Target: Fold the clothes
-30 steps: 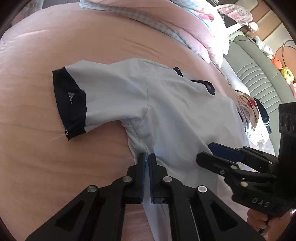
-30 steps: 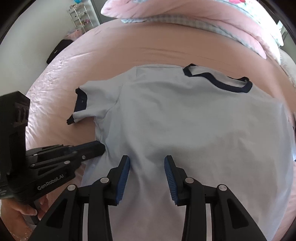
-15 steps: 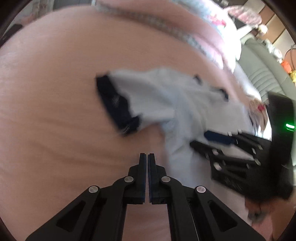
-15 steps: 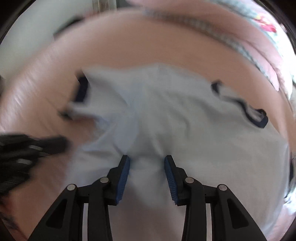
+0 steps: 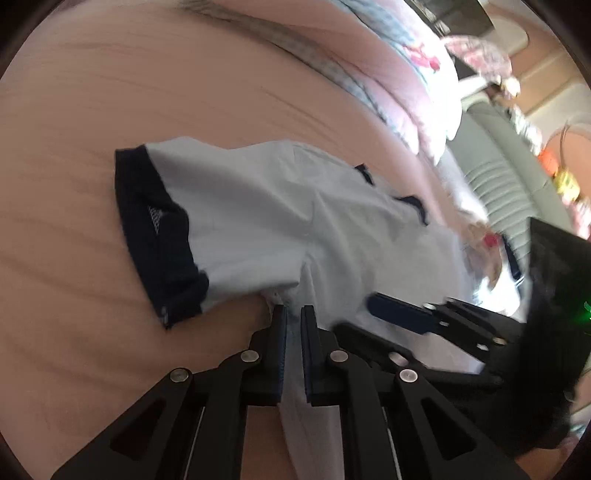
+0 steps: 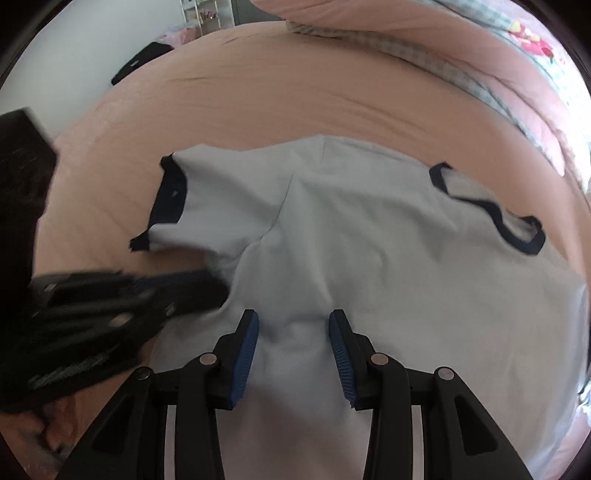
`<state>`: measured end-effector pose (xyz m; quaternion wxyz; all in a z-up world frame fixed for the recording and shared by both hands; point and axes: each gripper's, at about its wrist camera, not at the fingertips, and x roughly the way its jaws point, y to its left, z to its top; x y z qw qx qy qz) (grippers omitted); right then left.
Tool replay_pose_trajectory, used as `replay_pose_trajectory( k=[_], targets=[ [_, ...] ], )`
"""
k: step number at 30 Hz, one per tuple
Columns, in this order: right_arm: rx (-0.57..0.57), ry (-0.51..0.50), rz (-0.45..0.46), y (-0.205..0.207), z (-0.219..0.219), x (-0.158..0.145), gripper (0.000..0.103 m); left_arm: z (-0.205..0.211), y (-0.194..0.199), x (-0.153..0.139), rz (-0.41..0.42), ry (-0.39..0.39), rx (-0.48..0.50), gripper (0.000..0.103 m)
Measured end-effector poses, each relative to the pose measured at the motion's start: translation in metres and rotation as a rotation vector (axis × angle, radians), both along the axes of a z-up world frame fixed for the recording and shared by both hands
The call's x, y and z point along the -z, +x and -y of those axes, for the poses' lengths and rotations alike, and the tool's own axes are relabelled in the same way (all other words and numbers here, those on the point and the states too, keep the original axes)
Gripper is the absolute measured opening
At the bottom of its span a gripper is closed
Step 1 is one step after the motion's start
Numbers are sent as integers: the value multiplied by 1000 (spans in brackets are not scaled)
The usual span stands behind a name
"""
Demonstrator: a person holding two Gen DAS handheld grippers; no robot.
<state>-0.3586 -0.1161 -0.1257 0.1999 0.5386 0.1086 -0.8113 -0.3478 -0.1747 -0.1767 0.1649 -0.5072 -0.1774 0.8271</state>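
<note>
Pinching a thin fold of the shirt (image 5: 258,221) between jaws that are almost pressed together, the left gripper (image 5: 293,319) is gripping the side seam just below the armpit, where the sleeve (image 5: 221,206) is meeting the body. Pale blue cloth is showing in the narrow slot between its fingers and running down between its arms toward the camera.

Spread wide, the right gripper (image 6: 293,325) is hovering over or resting on the shirt's body with nothing between its blue pads (image 6: 245,354); whether the tips are touching the cloth is not clear. Fabric is bunching into soft creases between and ahead of its fingers.

Face down or face up I cannot tell, but the shirt is lying spread on the pink bed (image 6: 258,92), its collar (image 6: 491,214) pointing away toward the right in the right wrist view. Its dark navy cuff (image 5: 155,229) is lying flat on the sheet to the left, with the sleeve stretching out sideways from the body.

From the right wrist view, the left gripper is appearing blurred at the left edge, its tips touching the shirt's side just under the sleeve. From the left wrist view, the right gripper is sitting just beside it on the right, over the shirt's body.

Pink pillows (image 6: 406,22) are piling up at the far end of the bed.
</note>
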Motion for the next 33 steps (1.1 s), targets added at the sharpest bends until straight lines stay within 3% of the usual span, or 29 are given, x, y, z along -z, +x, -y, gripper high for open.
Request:
replay_pose_trajectory(
  k=[2, 4, 7, 9, 10, 12, 15, 20, 23, 33],
  targets=[
    [6, -4, 7, -1, -5, -1, 40, -4, -2, -7, -12, -132, 6, 8],
    [22, 1, -10, -5, -8, -8, 39, 6, 0, -14, -17, -267, -50, 8],
    [32, -20, -39, -16, -9, -19, 40, 41, 2, -19, 2, -177, -155, 7],
    [10, -57, -23, -24, -2, -17, 40, 56, 3, -22, 30, -14, -151, 7],
    [-20, -60, 1, -29, 6, -11, 40, 57, 4, -25, 26, 6, -137, 7],
    [-54, -19, 37, -37, 20, 3, 40, 51, 7, -30, 15, -38, -104, 7],
    [-91, 15, -8, -45, 38, 4, 42, 47, 8, -28, 36, -67, -76, 7],
    [-76, -52, 31, -59, 38, 0, 42, 50, 19, -15, 92, -35, -53, 7],
    [-33, -149, 72, -49, 18, -12, 42, 38, 24, -15, 84, -28, 35, 7],
    [-40, -117, 139, 78, -7, 3, 43, 12, 84, -5, 150, 31, 291, 7]
  ],
)
